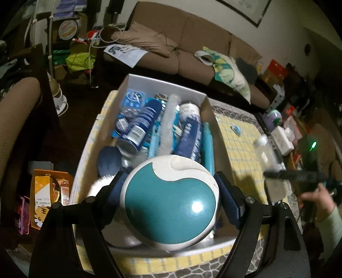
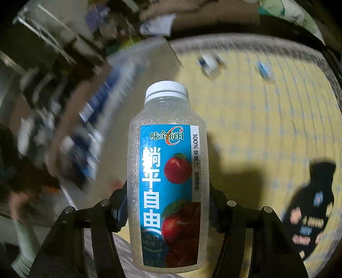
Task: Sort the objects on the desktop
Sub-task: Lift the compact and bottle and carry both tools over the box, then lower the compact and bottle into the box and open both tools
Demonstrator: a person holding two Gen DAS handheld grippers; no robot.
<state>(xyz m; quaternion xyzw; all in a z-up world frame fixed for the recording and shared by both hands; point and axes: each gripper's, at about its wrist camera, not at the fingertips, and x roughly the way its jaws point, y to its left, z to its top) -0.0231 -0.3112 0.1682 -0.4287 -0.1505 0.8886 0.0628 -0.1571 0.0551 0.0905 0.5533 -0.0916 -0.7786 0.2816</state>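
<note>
Left wrist view: my left tongs clench a round teal-and-white case above the filled box. Right wrist view: my right tongs grip a juice bottle over the yellow-tiled surface.

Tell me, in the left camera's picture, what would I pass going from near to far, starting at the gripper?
Left gripper clamping a teal-and-white round case → white box filled with blue cans and tubes → brown sofa with a flowered pillow → wall with a framed picture.
</note>
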